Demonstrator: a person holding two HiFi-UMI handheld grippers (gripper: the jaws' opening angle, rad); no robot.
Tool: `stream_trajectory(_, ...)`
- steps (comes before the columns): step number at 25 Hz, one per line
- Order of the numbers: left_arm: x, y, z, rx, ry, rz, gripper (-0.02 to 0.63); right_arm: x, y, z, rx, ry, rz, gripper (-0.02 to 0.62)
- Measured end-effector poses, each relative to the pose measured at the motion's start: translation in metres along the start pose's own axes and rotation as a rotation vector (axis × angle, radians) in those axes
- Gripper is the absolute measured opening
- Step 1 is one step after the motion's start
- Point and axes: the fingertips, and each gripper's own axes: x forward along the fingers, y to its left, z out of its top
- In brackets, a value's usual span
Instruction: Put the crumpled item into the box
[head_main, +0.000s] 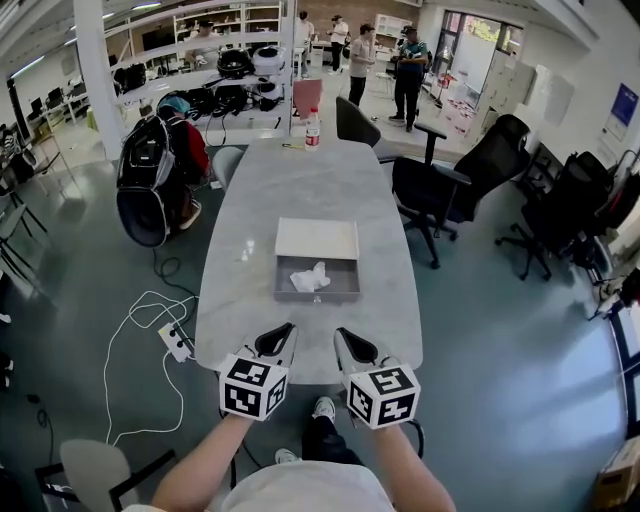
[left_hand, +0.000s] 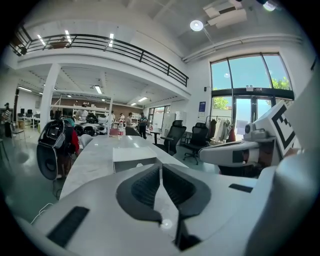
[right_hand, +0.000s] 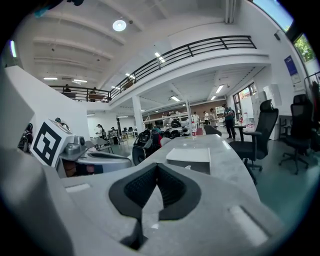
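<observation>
**Crumpled item lies in the box; both grippers empty at the counter's near edge**

The head view shows a long grey counter with an open, shallow box near its middle. Its pale lid lies flat just behind it; whether the lid is hinged or loose is hard to tell from this height. The white crumpled item, probably paper or tissue, rests inside the box, touching its grey floor, so the task looks done.

The left gripper and the right gripper hover side by side over the counter's near edge, well apart from the box and pointing toward it. Each gripper's own view confirms the state: the left gripper's jaws meet at the tips with nothing between them, and the right gripper's jaws are likewise closed on nothing. Held low, level and clear of the box, they seem to be in a resting pose rather than lined up for a grasp.

A bottle stands at the counter's far end, uninvolved.
</observation>
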Motion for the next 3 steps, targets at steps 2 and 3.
stream_trajectory(2,0.001,-0.0021,-0.0015,0.002,0.004,-0.004,0.023,-0.002,-0.0016,-0.0007,0.001,0.0,-0.004,0.005)
stream_trajectory(3,0.0015,-0.0031,-0.0021,0.002,0.006,-0.006,0.023,-0.0029,-0.0024,-0.0009,0.001,0.0,-0.006,0.005)
